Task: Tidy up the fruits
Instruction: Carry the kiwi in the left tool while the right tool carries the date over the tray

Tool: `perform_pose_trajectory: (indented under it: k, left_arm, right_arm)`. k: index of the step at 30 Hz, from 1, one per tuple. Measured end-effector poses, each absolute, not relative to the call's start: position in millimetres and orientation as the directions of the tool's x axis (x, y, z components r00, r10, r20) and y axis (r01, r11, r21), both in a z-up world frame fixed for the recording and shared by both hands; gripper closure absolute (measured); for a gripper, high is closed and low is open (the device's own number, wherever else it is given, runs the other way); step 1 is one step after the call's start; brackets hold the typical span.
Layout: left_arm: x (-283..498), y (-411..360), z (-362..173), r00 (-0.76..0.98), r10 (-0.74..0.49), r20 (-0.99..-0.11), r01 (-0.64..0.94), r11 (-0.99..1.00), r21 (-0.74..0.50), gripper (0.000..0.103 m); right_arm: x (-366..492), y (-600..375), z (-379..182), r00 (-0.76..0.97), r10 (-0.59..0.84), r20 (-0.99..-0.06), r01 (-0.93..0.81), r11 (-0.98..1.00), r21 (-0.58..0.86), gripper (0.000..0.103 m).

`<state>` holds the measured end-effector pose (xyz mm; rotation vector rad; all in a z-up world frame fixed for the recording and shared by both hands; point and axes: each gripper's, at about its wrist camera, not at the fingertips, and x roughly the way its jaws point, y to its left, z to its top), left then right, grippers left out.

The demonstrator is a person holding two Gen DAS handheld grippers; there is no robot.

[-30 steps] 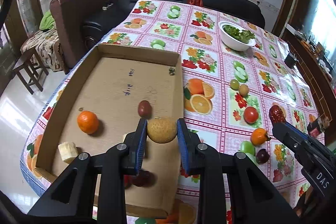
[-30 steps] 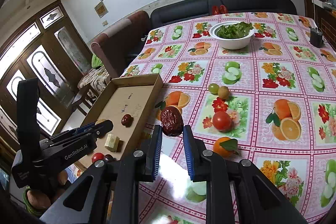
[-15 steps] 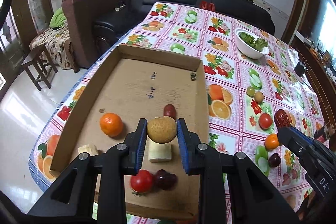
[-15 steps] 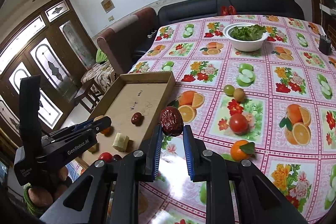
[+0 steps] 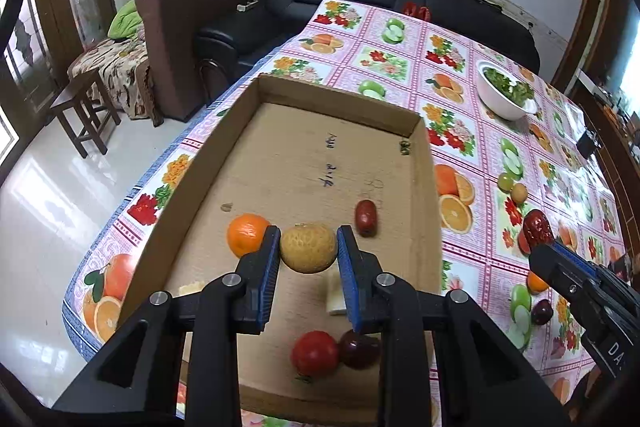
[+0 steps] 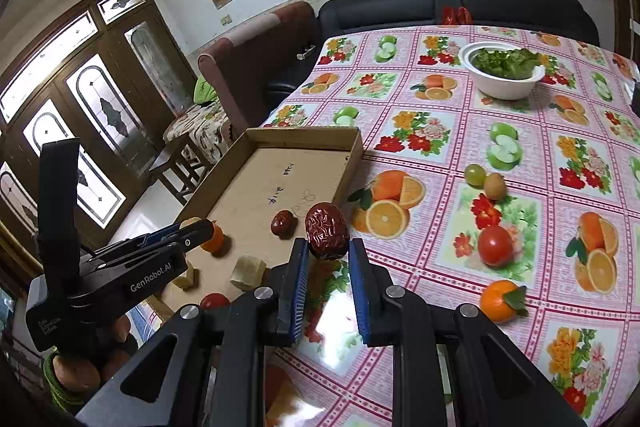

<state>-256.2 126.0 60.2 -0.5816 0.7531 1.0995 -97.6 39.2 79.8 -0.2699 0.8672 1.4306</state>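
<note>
My left gripper (image 5: pixel 308 249) is shut on a round tan fruit (image 5: pixel 308 247) and holds it above the cardboard tray (image 5: pixel 336 95). In the tray lie an orange (image 5: pixel 246 233), a red date (image 5: pixel 365 218), a tomato (image 5: pixel 314 353), a dark plum (image 5: pixel 359 349) and pale fruit pieces (image 5: pixel 335 297). My right gripper (image 6: pixel 328 251) is shut on a wrinkled red date (image 6: pixel 326 235), above the table by the tray's right wall (image 6: pixel 347 169). The left gripper also shows in the right wrist view (image 6: pixel 192 230).
On the fruit-print tablecloth (image 6: pixel 520 107) lie a tomato (image 6: pixel 495 245), an orange with a leaf (image 6: pixel 498 301), a green grape (image 6: pixel 474 174) and a brown fruit (image 6: pixel 495 185). A white bowl of greens (image 6: pixel 505 71) stands at the back. Sofas (image 5: pixel 200 27) line the far edge.
The left gripper with the tan fruit has drawn back toward the tray's near end. The right gripper with its date has shifted left, closer to the tray.
</note>
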Motion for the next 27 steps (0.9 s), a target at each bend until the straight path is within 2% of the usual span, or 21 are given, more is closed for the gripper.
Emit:
perform_pose_trajectory:
  k: [27]
  left_arm:
    - [-271.4, 165.1, 59.2, 0.183, 0.595, -0.783, -0.956, 0.293, -0.001, 0.077]
  right_arm:
    - [-113.3, 106.7, 66.4, -0.153, 0.718, -0.679, -0.934, 0.118, 0.336, 0.083]
